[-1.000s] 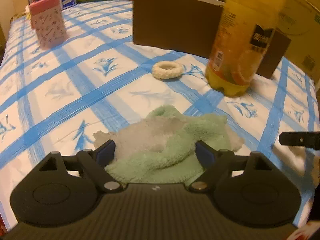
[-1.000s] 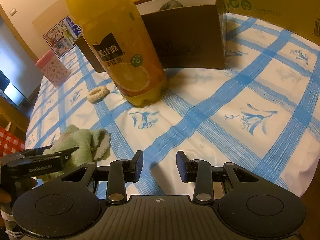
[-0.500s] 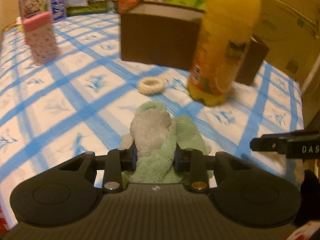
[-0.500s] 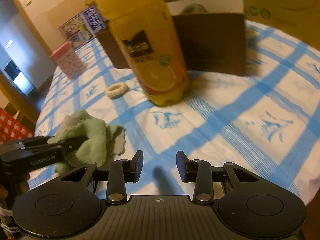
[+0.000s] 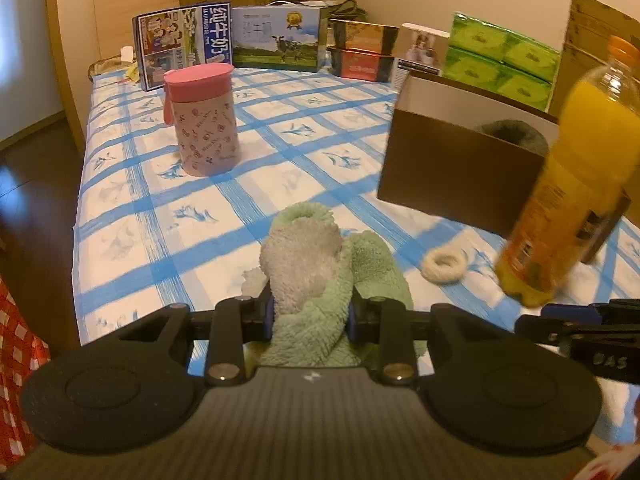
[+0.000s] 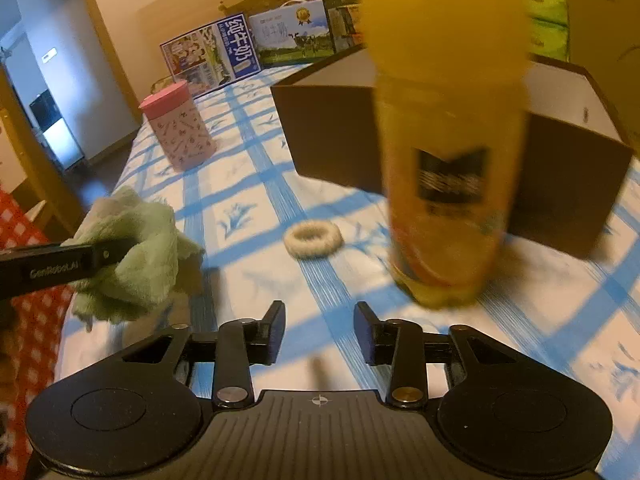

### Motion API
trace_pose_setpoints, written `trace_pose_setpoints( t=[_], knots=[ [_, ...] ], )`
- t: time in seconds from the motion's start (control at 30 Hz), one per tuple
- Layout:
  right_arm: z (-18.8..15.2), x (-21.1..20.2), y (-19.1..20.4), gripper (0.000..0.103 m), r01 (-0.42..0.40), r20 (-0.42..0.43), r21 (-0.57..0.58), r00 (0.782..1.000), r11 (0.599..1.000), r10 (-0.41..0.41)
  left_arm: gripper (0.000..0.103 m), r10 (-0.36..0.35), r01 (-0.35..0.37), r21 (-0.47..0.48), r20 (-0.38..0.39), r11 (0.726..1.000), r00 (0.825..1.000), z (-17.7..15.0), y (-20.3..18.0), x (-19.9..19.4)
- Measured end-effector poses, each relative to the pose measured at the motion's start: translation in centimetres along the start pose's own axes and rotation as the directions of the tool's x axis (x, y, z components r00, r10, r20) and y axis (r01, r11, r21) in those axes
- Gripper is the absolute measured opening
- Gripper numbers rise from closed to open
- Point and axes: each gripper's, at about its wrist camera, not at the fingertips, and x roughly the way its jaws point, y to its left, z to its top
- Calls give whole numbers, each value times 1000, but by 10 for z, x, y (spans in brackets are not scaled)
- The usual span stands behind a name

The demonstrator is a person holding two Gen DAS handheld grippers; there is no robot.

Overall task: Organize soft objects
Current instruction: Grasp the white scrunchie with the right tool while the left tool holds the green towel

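My left gripper (image 5: 310, 312) is shut on a fluffy green and grey cloth (image 5: 316, 276), which hangs bunched between the pads above the blue-checked bedsheet (image 5: 160, 216). From the right wrist view the same cloth (image 6: 136, 256) shows at the left, held off the sheet by the left gripper's finger (image 6: 60, 266). My right gripper (image 6: 320, 330) hovers over the sheet with nothing between its fingers, and its jaws are opening. A cream fluffy ring (image 6: 314, 238) lies ahead of it, also seen as the ring (image 5: 446, 266) to the right of the cloth. A brown open box (image 5: 460, 168) stands behind, with something grey and fuzzy inside.
A tall orange juice bottle (image 6: 448, 152) stands right in front of the brown box (image 6: 560, 184), close to the ring. A pink-lidded patterned canister (image 5: 202, 120) stands at the far left. Cartons and tissue packs (image 5: 500, 60) line the headboard. The bed's left edge drops to the floor.
My left gripper closed on the green cloth and lifted it off the sheet. The right gripper swung left towards the cream ring and its jaws widened a little.
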Motion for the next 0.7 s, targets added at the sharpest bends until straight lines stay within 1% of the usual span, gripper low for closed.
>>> trace_pose_setpoints(
  t=[0.03, 0.07, 0.13, 0.23, 0.4, 0.53, 0.6, 0.63, 0.67, 0.7],
  knots=[
    [3, 8, 5, 51, 11, 6, 2, 1000, 1000, -12, 28, 2, -2, 0, 1, 1000, 1000, 2, 2, 4],
    [6, 17, 10, 55, 27, 10, 9, 1000, 1000, -27, 28, 3, -3, 0, 0, 1000, 1000, 5, 5, 10],
    [11, 31, 16, 58, 44, 23, 24, 999, 999, -45, 28, -7, 7, 0, -5, 1000, 1000, 8, 8, 20],
    [18, 54, 26, 59, 76, 42, 32, 996, 997, -78, 28, -22, 22, 0, -23, 1000, 999, 10, 12, 36],
    [23, 91, 32, 59, 173, 56, 51, 983, 984, -176, 28, -49, 49, -9, -51, 999, 998, 12, 19, 60],
    [24, 113, 32, 59, 218, 61, 88, 973, 972, -224, 28, -72, 71, -14, -76, 997, 994, 14, 25, 75],
    [25, 118, 33, 59, 238, 78, 79, 967, 968, -244, 28, -80, 79, -4, -85, 997, 993, 14, 26, 80],
    [26, 120, 34, 56, 245, 81, 69, 965, 967, -250, 28, -82, 83, 3, -88, 997, 993, 15, 26, 82],
    [26, 122, 34, 50, 249, 85, 62, 964, 967, -253, 28, -86, 87, 7, -90, 996, 992, 15, 26, 83],
    [26, 122, 35, 40, 254, 88, 54, 962, 966, -258, 28, -90, 91, 13, -92, 996, 992, 16, 26, 85]
  ],
)
